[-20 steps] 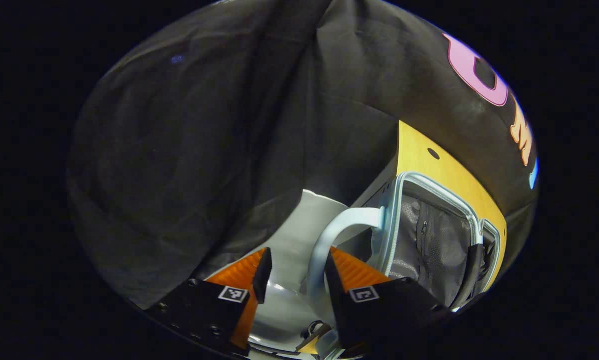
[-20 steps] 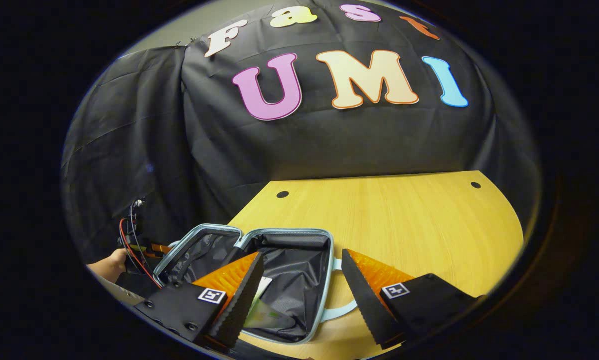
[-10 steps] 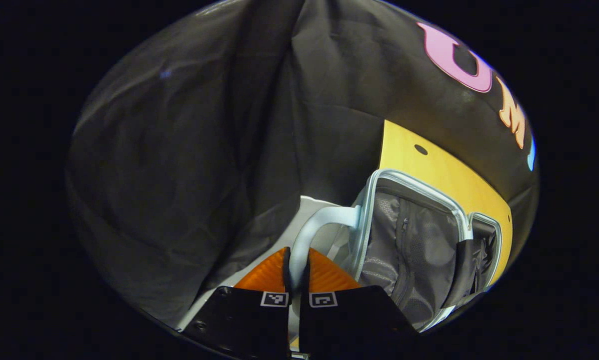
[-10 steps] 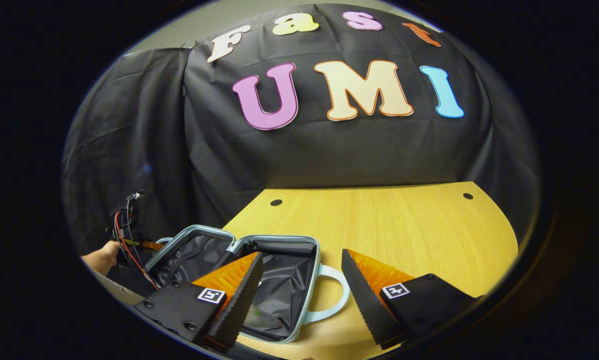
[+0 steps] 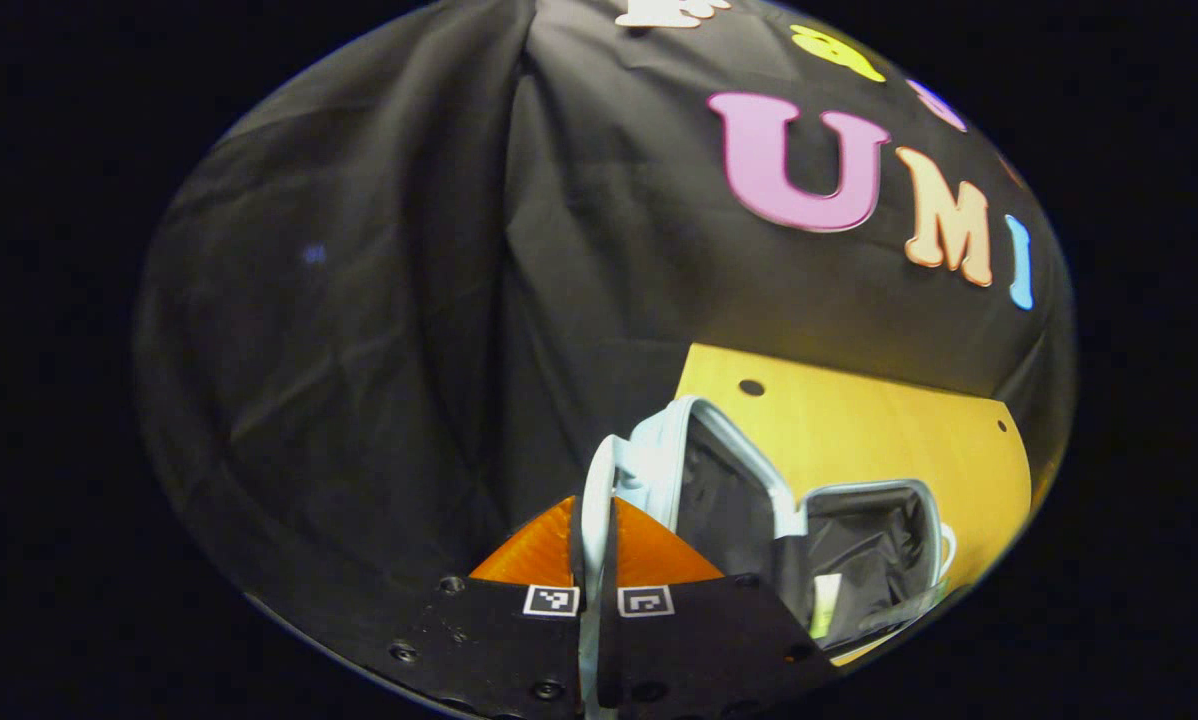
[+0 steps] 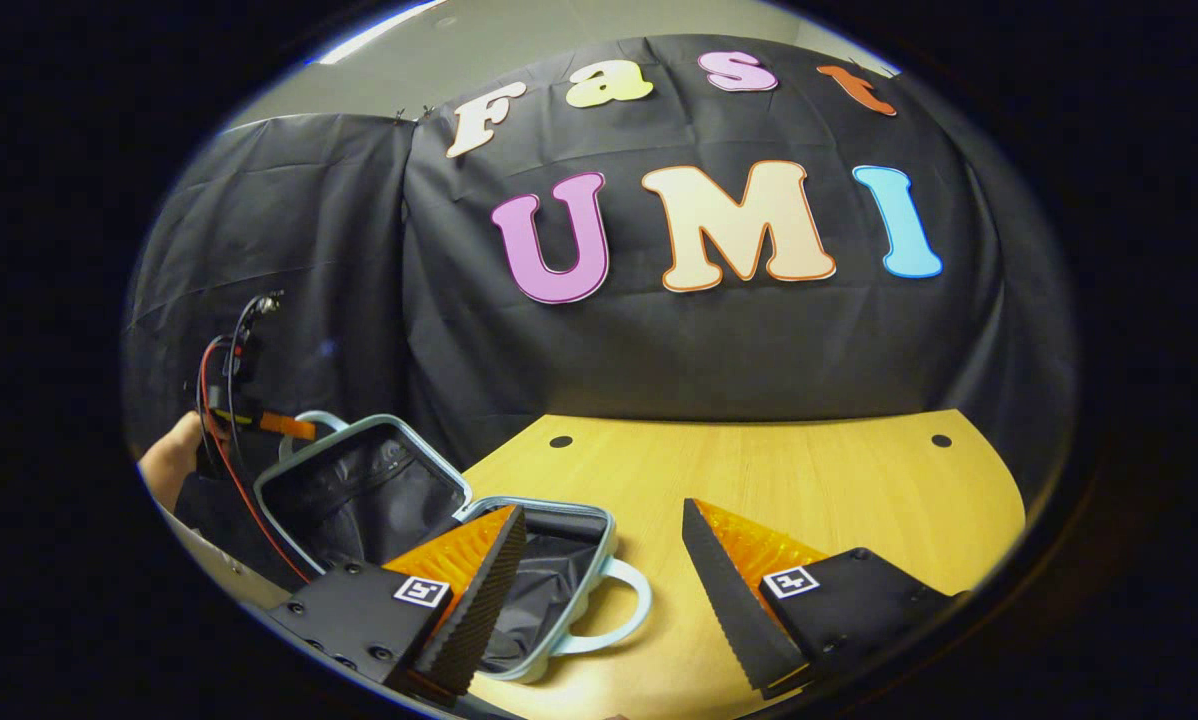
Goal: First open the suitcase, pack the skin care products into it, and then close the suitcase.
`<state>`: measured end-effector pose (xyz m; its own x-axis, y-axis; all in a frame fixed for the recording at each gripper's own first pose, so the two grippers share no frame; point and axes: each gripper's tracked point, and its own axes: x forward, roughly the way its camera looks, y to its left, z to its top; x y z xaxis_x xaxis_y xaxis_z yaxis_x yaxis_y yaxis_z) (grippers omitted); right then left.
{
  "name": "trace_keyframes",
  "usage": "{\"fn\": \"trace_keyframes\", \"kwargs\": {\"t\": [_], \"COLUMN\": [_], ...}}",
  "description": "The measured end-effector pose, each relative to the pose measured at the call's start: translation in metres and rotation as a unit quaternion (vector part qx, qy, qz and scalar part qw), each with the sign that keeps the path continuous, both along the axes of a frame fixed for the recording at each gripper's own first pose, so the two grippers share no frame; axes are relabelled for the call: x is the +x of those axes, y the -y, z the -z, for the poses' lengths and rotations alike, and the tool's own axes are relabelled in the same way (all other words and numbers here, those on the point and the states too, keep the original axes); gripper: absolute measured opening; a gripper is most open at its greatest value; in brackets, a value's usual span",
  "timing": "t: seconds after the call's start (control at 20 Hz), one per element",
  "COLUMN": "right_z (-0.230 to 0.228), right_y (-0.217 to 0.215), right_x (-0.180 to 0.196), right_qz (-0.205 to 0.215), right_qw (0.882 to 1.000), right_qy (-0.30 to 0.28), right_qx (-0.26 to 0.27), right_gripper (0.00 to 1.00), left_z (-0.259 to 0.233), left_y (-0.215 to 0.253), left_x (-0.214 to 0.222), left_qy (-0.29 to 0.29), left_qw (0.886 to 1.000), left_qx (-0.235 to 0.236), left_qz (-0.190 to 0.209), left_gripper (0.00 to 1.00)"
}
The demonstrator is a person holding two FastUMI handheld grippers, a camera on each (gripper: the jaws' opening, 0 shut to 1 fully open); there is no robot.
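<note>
Pale-blue lid raised by its handle

Pale-blue suitcase (image 6: 429,560) sits open at the bench's (image 6: 809,480) near left edge. Our left claw (image 5: 595,560) is clamped on the lid handle (image 5: 593,490), holding the lid (image 6: 354,495) tilted up. Our right claw (image 6: 604,590) hangs wide open, empty, above the bench, just right of the suitcase.

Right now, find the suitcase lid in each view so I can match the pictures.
Left gripper view: the suitcase lid rises at lower centre, right of the left tongs, which are shut on its handle.
Right gripper view: the lid is raised at lower left, with the far tongs on its handle.
Shared landmark: the wooden table.
</note>
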<state>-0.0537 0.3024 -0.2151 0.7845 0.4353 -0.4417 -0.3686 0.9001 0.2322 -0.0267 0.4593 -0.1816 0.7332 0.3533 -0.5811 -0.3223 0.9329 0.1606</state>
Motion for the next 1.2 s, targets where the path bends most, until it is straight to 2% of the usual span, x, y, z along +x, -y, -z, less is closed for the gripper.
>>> {"fn": "trace_keyframes", "kwargs": {"t": [0.25,0.65,0.95,1.0,1.1,1.2], "right_z": [-0.013,-0.021,-0.028,-0.025,-0.023,-0.022], "right_y": [0.063,0.119,0.162,0.171,0.188,0.209], "right_x": [0.013,0.021,0.023,0.023,0.022,0.025], "right_qz": [-0.01,0.0,-0.011,-0.017,-0.027,-0.033], "right_qw": [1.0,0.999,0.999,0.999,0.998,0.998], "right_qy": [0.022,0.028,0.051,0.051,0.047,0.049], "right_qx": [-0.001,0.016,0.009,0.008,0.008,0.002], "right_gripper": [0.98,0.98,0.98,0.93,0.98,0.98], "left_z": [-0.038,-0.04,-0.01,0.0,0.014,0.034], "left_y": [0.088,0.197,0.292,0.309,0.331,0.353], "left_x": [0.016,0.036,0.047,0.048,0.051,0.049], "left_qy": [0.033,0.059,0.072,0.064,0.051,0.031], "left_qw": [0.999,0.996,0.989,0.99,0.991,0.992], "left_qx": [0.014,-0.016,-0.074,-0.076,-0.066,-0.064], "left_qz": [0.029,0.063,0.102,0.104,0.106,0.105], "left_gripper": [0.0,0.0,0.02,0.04,0.04,0.05]}}
